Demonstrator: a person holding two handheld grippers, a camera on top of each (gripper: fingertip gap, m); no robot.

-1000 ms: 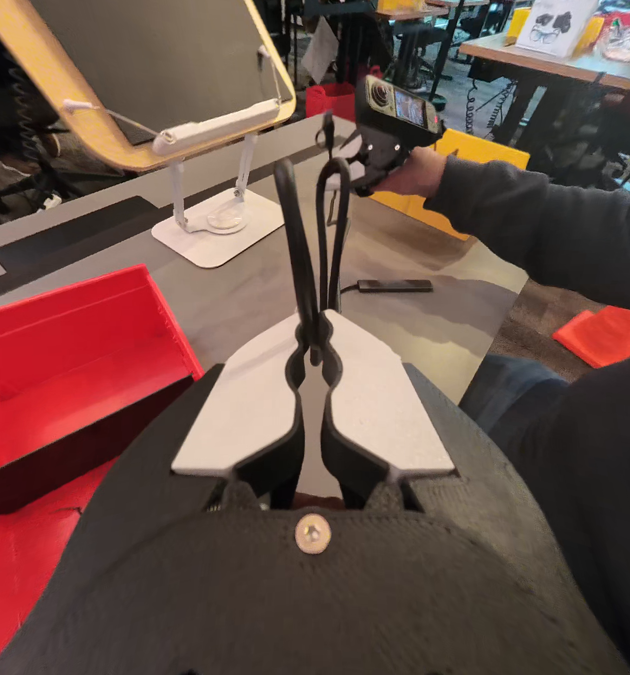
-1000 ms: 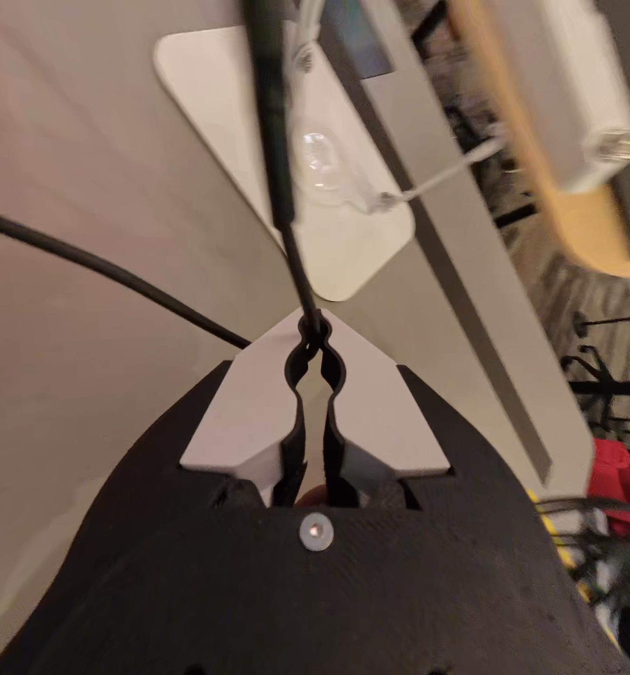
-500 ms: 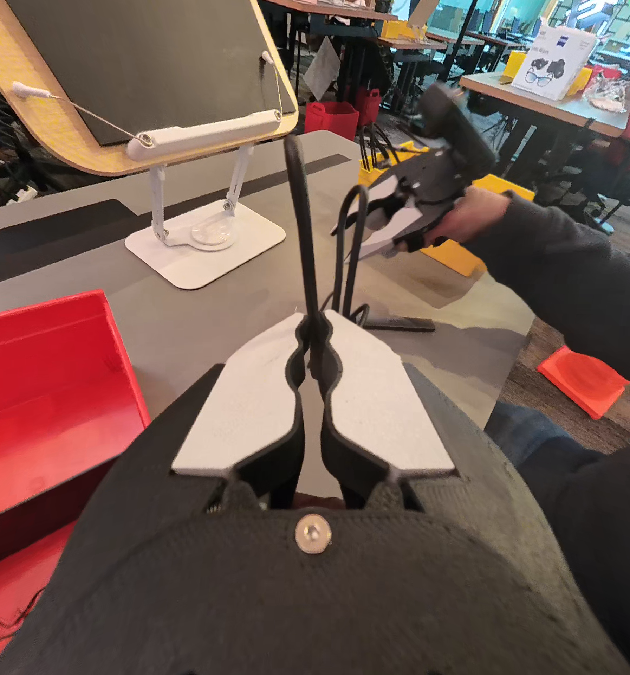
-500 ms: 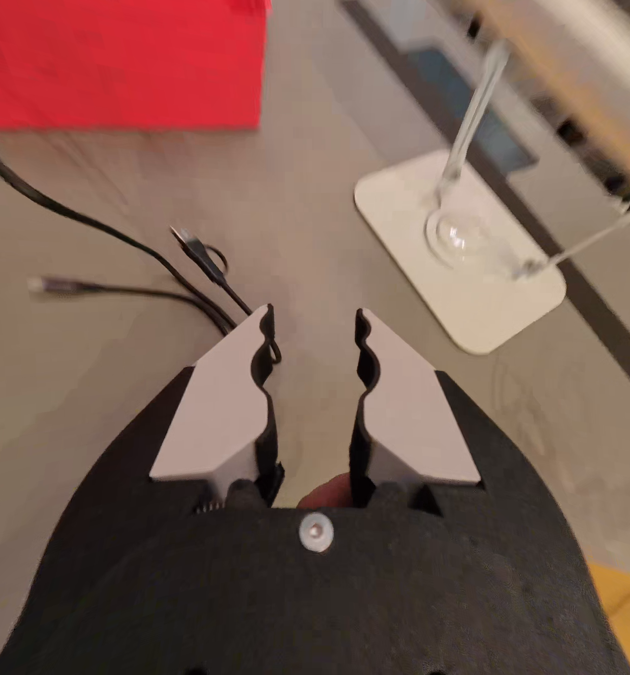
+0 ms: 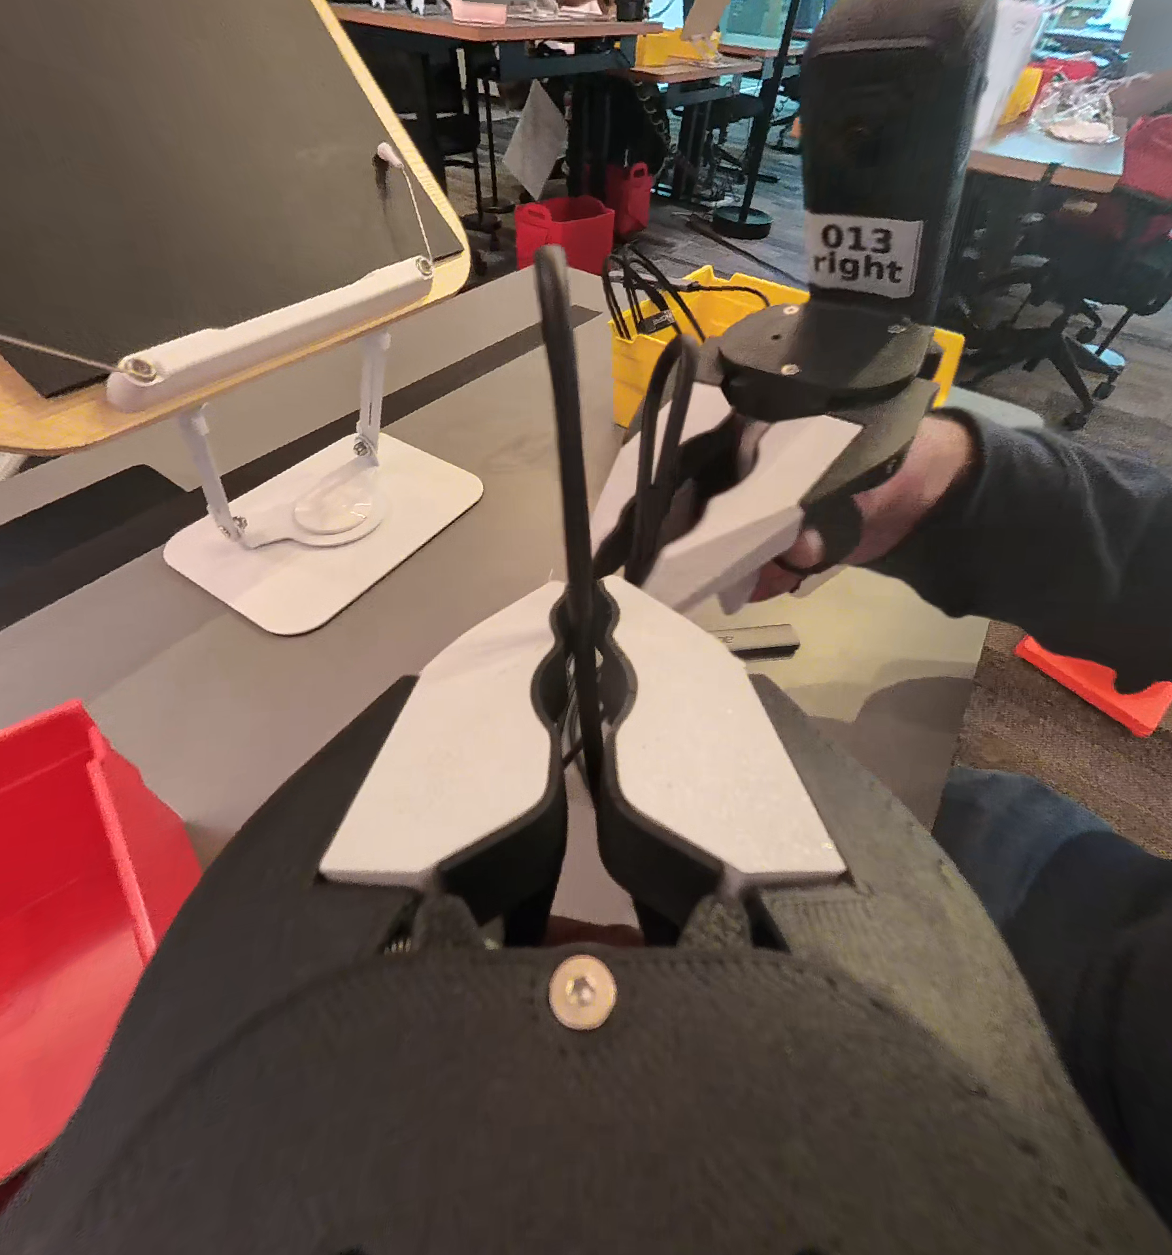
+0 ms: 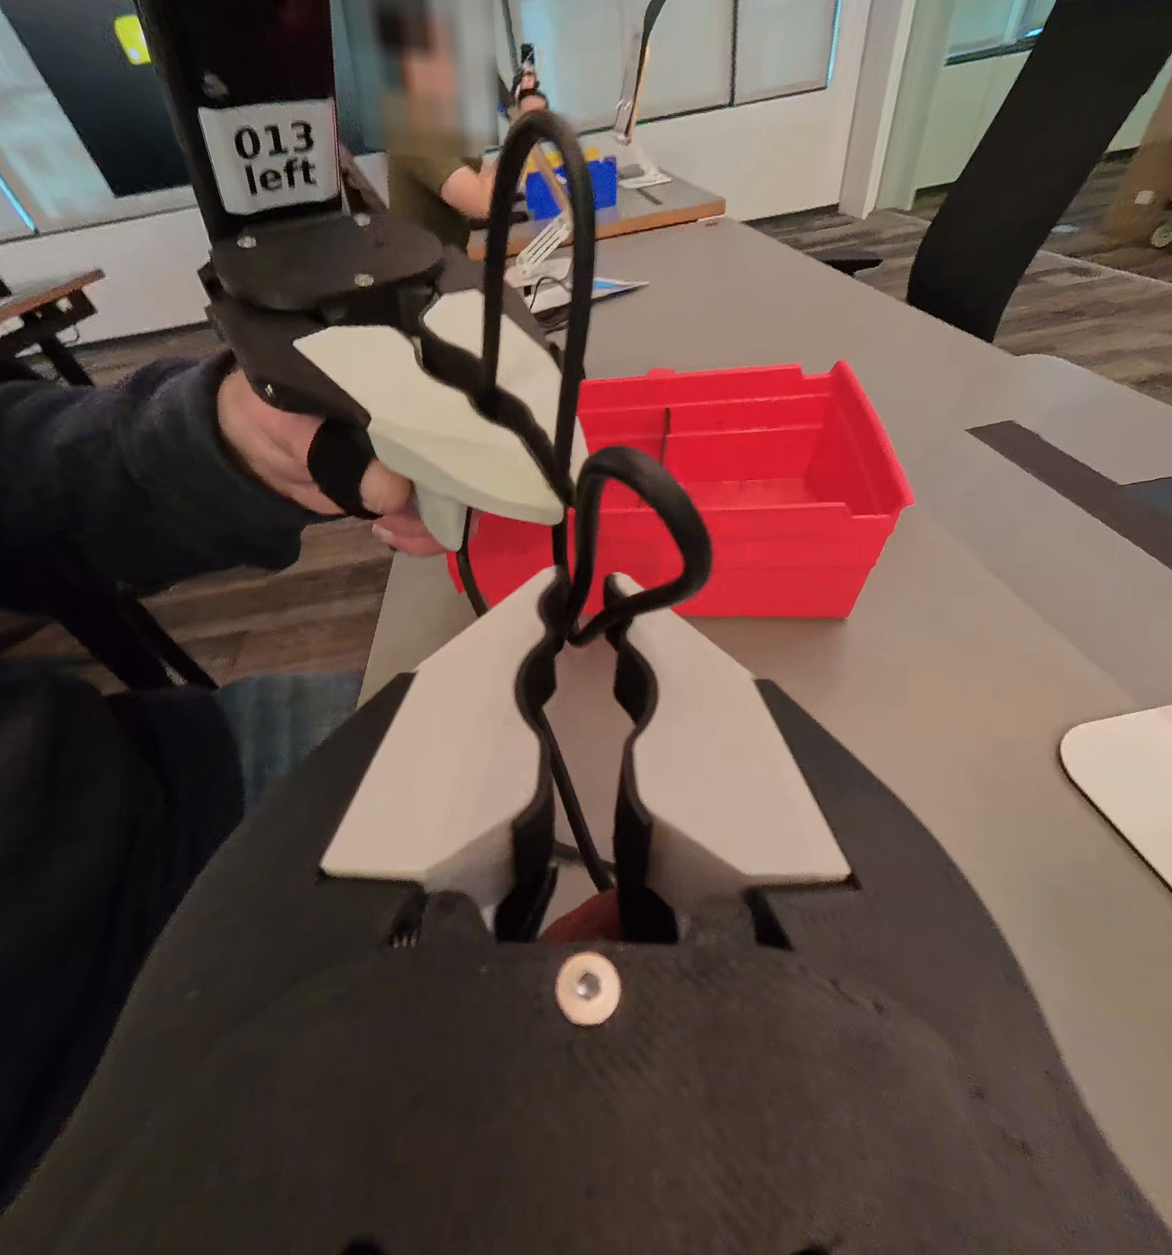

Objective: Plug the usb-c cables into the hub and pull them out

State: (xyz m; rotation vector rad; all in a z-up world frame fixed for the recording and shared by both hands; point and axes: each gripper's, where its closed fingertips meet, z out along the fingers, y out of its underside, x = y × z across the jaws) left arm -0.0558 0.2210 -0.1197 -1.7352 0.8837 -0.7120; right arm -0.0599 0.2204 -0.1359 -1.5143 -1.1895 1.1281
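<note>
- left gripper (image 5: 583,611) had its jaws pinched tight on a black usb-c cable (image 5: 562,421), which rose in a loop above the fingertips.
- right gripper (image 6: 579,597) had jaws part-way apart, with cable strands (image 6: 644,502) threaded through the gap; its grip was not closed.
- the two grippers faced each other just above the grey table (image 5: 284,686), very close, tips almost touching.
- the hub (image 5: 763,638) lay flat on the table just beyond the left gripper, under the right one; no plug was visibly seated in it.
- red bin (image 6: 759,489) and white tablet stand (image 5: 325,543) sat nearby, not involved.
- judged step: sorting the cable hand to hand to find a plug end.
- to do it well: the right should close near the connector, not mid-loop, then keep the plug level with the port.
</note>
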